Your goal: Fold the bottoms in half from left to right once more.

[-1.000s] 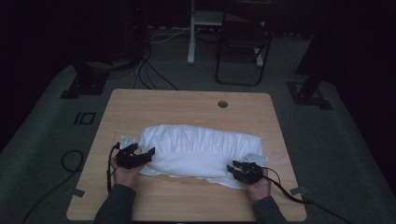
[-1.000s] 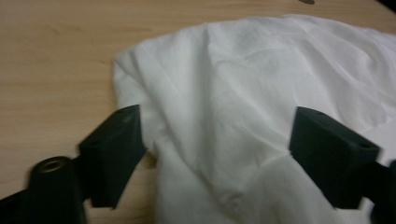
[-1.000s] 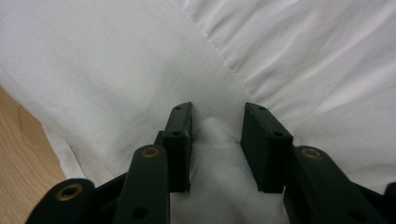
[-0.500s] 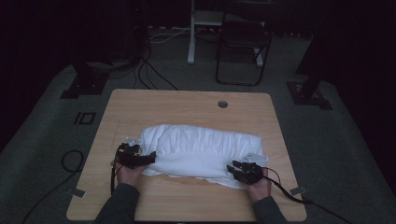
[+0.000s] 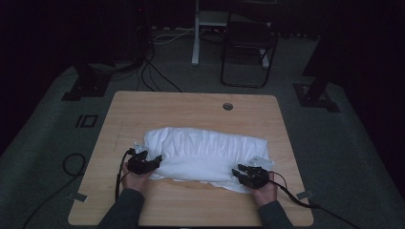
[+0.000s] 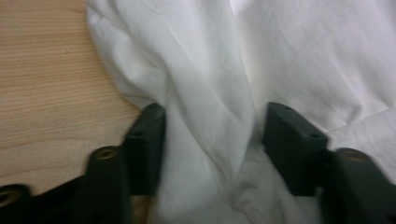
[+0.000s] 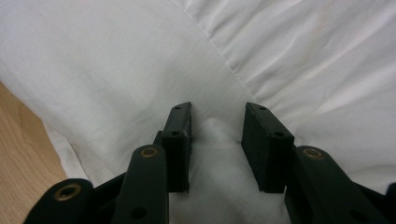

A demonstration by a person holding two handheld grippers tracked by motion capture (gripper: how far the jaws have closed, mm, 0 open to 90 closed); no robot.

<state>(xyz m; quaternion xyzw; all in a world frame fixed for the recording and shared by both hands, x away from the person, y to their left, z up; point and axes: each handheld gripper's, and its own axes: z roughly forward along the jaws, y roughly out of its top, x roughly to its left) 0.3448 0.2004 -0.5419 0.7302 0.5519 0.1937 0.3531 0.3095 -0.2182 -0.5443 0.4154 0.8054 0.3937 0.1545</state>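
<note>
A white cloth [image 5: 205, 155] lies bunched and folded across the middle of the wooden table [image 5: 191, 107]. My left gripper [image 5: 152, 162] is at the cloth's near left corner. In the left gripper view it [image 6: 217, 135] stands open, jaws wide apart, with a raised fold of the cloth [image 6: 205, 93] between them. My right gripper [image 5: 241, 174] is at the cloth's near right corner. In the right gripper view its jaws [image 7: 217, 135] are drawn in on a puckered bunch of the cloth [image 7: 140, 70], which fills the narrow gap.
A round cable hole [image 5: 228, 106] sits near the table's far edge. Bare wood runs along the front edge [image 5: 191, 205] by the person's hands. On the dark floor behind are a folding chair [image 5: 248, 47], stand bases and cables [image 5: 153, 71].
My left gripper has shifted slightly along the cloth's left corner, nudging the fold. The right gripper and the cloth's bulk have stayed put.
</note>
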